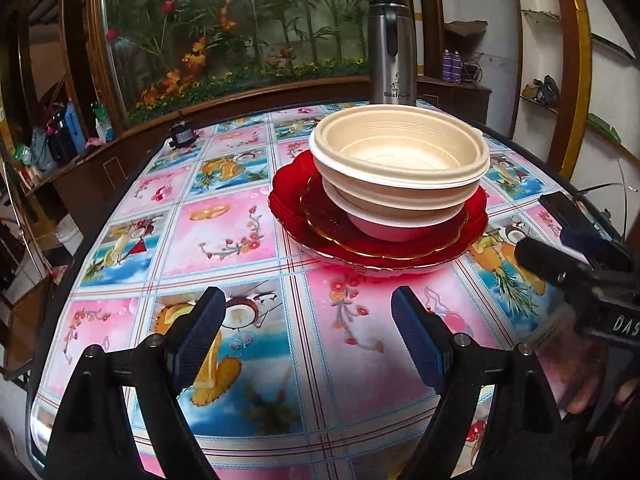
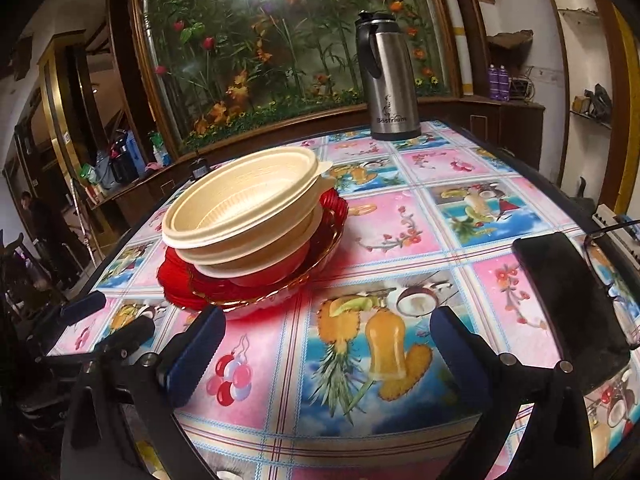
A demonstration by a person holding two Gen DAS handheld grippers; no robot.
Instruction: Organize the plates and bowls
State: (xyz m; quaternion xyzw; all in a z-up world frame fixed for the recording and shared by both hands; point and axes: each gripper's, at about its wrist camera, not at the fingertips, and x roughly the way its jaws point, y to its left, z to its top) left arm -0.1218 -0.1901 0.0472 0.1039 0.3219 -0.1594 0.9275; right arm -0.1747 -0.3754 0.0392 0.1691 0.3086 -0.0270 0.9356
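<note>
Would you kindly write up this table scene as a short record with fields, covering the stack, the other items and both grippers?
surface: table with a fruit-patterned cloth
stack base: red plates, nested, smaller on larger
stack top: cream bowls, nested, standing on the plates
behind stack: steel flask, upright, apart from the stack
right edge: black phone, lying flat
left gripper: open, fingers empty, short of the stack
right gripper: open, nothing between the fingers, stack off to its left
</note>
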